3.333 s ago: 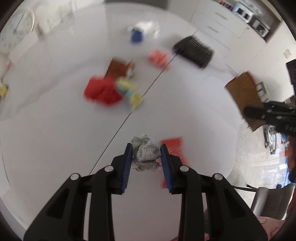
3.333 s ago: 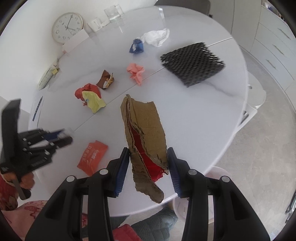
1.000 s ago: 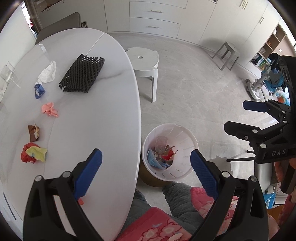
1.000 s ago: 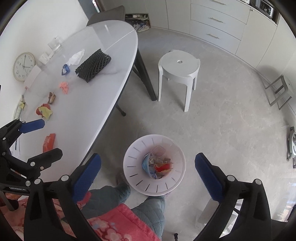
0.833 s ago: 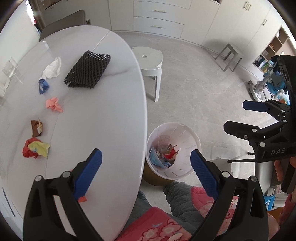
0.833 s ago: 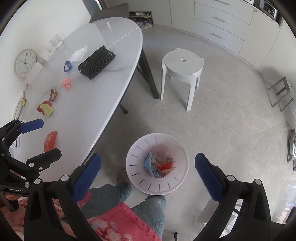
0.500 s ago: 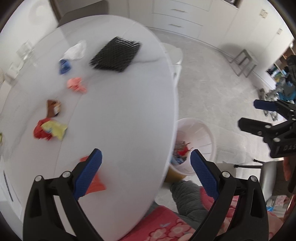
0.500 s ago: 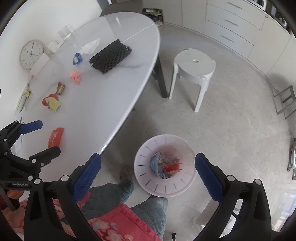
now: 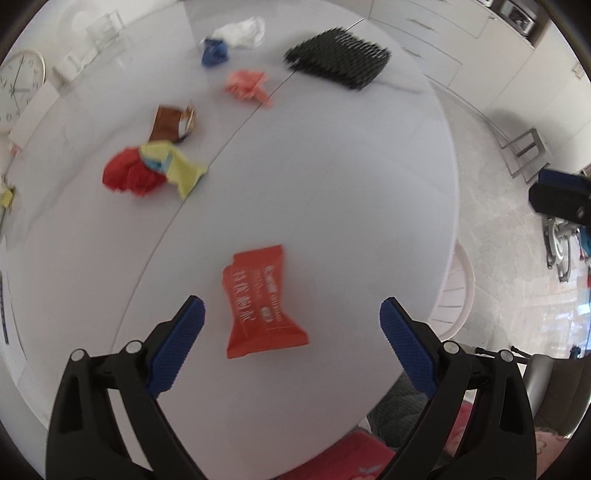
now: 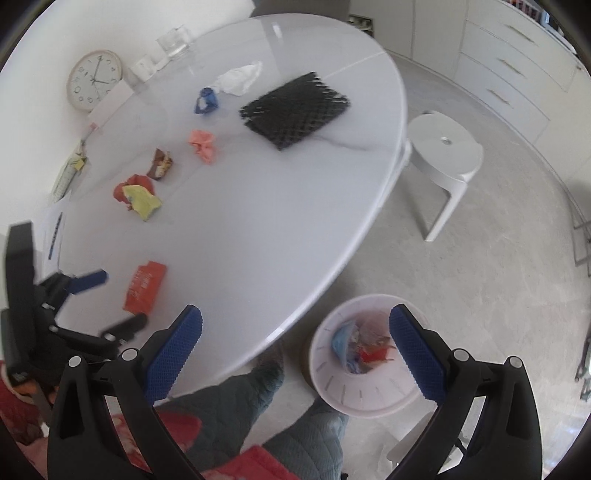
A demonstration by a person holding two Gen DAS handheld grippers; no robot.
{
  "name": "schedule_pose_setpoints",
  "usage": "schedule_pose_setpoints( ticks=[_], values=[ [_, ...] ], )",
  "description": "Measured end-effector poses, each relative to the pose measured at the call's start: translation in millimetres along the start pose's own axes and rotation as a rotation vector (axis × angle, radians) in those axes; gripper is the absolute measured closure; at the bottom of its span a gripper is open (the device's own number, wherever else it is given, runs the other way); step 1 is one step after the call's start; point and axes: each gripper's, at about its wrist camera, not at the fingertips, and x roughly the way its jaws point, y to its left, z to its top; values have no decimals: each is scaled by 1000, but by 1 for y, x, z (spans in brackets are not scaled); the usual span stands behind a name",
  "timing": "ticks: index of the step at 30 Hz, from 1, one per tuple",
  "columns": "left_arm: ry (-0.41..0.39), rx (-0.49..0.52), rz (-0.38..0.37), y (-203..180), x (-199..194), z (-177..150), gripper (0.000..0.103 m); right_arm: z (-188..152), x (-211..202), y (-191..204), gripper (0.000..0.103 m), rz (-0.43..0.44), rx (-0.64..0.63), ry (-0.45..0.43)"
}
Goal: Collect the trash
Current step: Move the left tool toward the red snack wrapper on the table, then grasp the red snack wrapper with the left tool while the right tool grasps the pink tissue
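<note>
My left gripper (image 9: 291,314) is wide open and empty, just above the white table (image 9: 351,177), with an orange-red snack wrapper (image 9: 260,301) lying between its fingers. Farther on lie a red and yellow wad (image 9: 147,171), a brown wrapper (image 9: 171,122), a pink scrap (image 9: 247,86), a blue scrap (image 9: 214,55), white crumpled paper (image 9: 243,31) and a black mesh sheet (image 9: 338,57). My right gripper (image 10: 295,325) is wide open and empty, off the table's edge. The white trash bin (image 10: 332,384), holding trash, stands on the floor below it. The left gripper (image 10: 96,299) shows by the wrapper (image 10: 144,286).
A white stool (image 10: 443,155) stands on the floor beside the table. A wall clock (image 10: 94,79), glassware (image 10: 173,46) and papers (image 10: 70,170) sit at the table's far side. The person's legs (image 10: 258,402) are below the table edge. White cabinets (image 10: 517,55) line the far wall.
Both grippers let their trash go into the bin earlier. My left gripper has swung back from the bin over the table, down to the orange-red wrapper. My right gripper has drifted left toward the table.
</note>
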Motion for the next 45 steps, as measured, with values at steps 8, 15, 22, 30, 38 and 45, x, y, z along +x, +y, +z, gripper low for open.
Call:
schedule_pose_setpoints(
  ticks=[8,15,22,30,38,45],
  values=[
    [51,-27,-13,10,33,1,43,24,17,22,2,40,-29,9],
    [58,-34,-31,15,39,6,66,37,17,34,2,40,-58,-6],
    [21,-79,-42,28,21,16,67,57,24,52,2,41,-112,-30],
    [-74,-112,-26,64,-19,37,67,117,72,106,3,60,-243,-41],
    [-86,-127,-53,91,-21,47,67,170,138,139,10,-27,-282,5],
    [-81,-144,-54,100,-19,48,67,182,175,150,47,-105,-317,60]
  ],
)
